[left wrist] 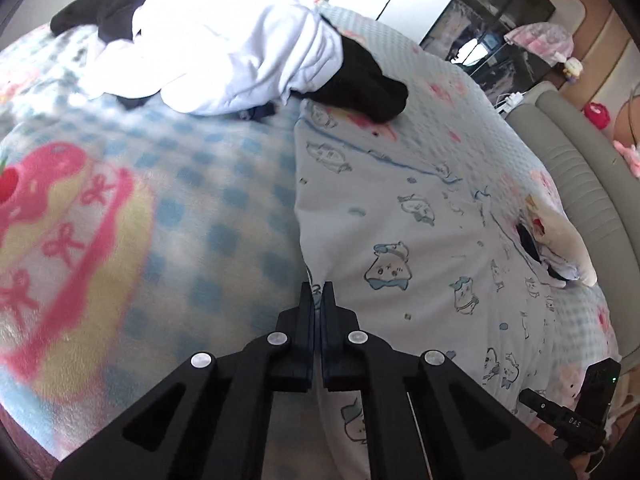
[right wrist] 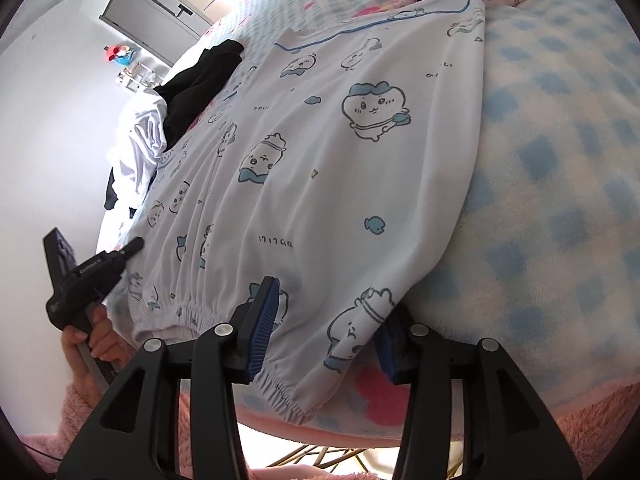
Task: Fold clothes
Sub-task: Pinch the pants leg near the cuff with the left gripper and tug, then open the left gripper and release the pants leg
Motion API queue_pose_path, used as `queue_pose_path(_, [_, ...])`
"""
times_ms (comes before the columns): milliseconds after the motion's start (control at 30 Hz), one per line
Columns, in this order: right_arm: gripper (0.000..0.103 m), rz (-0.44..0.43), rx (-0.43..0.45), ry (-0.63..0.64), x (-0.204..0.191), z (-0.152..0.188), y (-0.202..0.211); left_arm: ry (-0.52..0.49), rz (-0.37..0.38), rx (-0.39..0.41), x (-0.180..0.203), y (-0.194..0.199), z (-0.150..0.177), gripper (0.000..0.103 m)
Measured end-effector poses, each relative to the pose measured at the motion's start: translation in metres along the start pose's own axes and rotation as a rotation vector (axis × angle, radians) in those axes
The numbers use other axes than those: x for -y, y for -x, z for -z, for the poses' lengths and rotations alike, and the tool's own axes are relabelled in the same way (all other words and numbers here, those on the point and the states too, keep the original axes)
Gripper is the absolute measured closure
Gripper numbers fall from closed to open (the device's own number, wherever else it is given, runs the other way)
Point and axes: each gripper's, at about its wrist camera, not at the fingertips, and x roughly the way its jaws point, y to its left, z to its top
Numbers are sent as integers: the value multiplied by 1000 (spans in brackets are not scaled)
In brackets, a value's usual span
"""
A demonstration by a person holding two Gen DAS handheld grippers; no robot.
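The left gripper (left wrist: 318,292) has its fingers pinched together on the near edge of the cartoon-print pyjama garment (left wrist: 420,216), while the right gripper (right wrist: 320,320) sits with fingers spread wide, the elastic waistband (right wrist: 280,392) lying between them without being clamped. The garment is spread flat on the bed's blue-checked blanket (left wrist: 208,184). Beyond it lies a heap of white clothing (left wrist: 240,48) and black clothing (left wrist: 360,80), near the far edge of the bed
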Motion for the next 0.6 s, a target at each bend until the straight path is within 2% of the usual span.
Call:
queue_pose_path(33, [58, 2, -1, -2, 0, 0, -1, 11, -9, -16, -4, 0, 2, 96])
queue_pose_path(67, [57, 2, -3, -3, 2, 0, -1, 23, -17, -32, -8, 1, 4, 96])
queue_pose_path(167, [57, 11, -7, 5, 0, -1, -2, -22, 26, 7, 6, 18, 17, 93])
queue_pose_path(233, [57, 18, -9, 13, -2, -1, -2, -52, 56, 34, 15, 29, 27, 85])
queue_pose_path(333, [57, 13, -6, 12, -2, 0, -1, -97, 100, 74, 29, 47, 40, 81])
queue_pose_path(433, [57, 19, -12, 28, -2, -2, -3, -186, 6, -75, 41, 25, 60, 80])
queue_pose_path(467, [57, 27, -17, 34, -3, -2, -2, -183, -38, -140, 37, 15, 66, 80])
queue_pose_path(533, [58, 52, -28, 43, -4, 0, 0, -115, -17, -172, 25, 14, 70, 81])
queue_pose_path(600, [58, 67, -39, 36, -2, 5, 5, -115, 21, -132, 28, 32, 67, 80])
